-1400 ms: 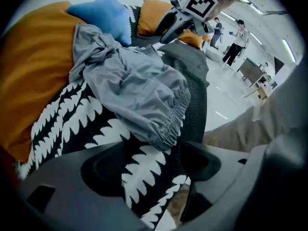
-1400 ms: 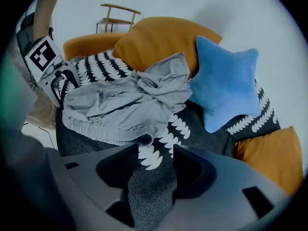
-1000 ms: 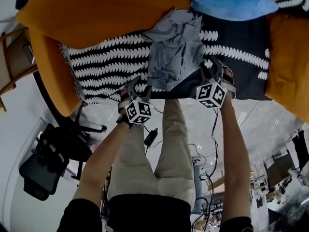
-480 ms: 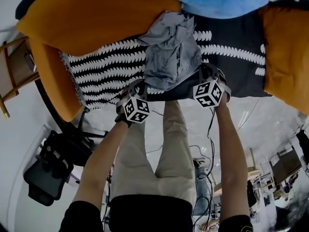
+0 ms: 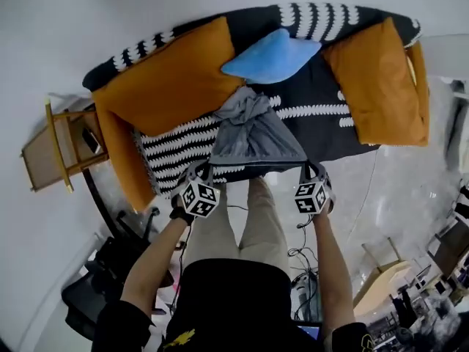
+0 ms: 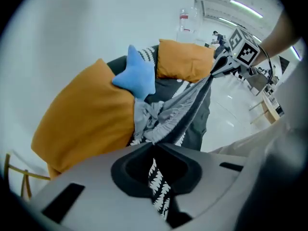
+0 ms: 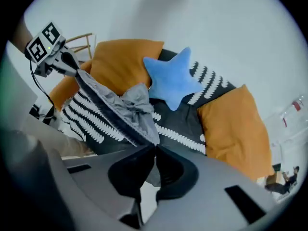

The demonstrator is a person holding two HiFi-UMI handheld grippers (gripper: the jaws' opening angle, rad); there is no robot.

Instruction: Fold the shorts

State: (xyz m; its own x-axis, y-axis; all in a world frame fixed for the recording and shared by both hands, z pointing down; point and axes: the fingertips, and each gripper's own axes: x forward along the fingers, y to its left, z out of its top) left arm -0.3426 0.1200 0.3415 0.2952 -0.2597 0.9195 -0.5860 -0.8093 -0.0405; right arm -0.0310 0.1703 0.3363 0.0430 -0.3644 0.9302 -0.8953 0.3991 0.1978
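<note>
The grey shorts [image 5: 253,134] hang stretched between the two grippers, above the front edge of the sofa [image 5: 330,119]. Their near edge is pulled into a straight line and the far part gathers into a bunch just in front of the blue star cushion [image 5: 271,56]. I cannot tell if this bunch touches the seat. The left gripper [image 5: 207,167] has its fingers together, clamped on the left corner of the shorts. The right gripper [image 5: 308,167] is clamped on the right corner in the same way. The sofa has a black cover with white marks. An orange cushion [image 5: 172,83] lies on each side of the blue one. The person's legs in beige trousers [image 5: 238,226] stand below the grippers.
</note>
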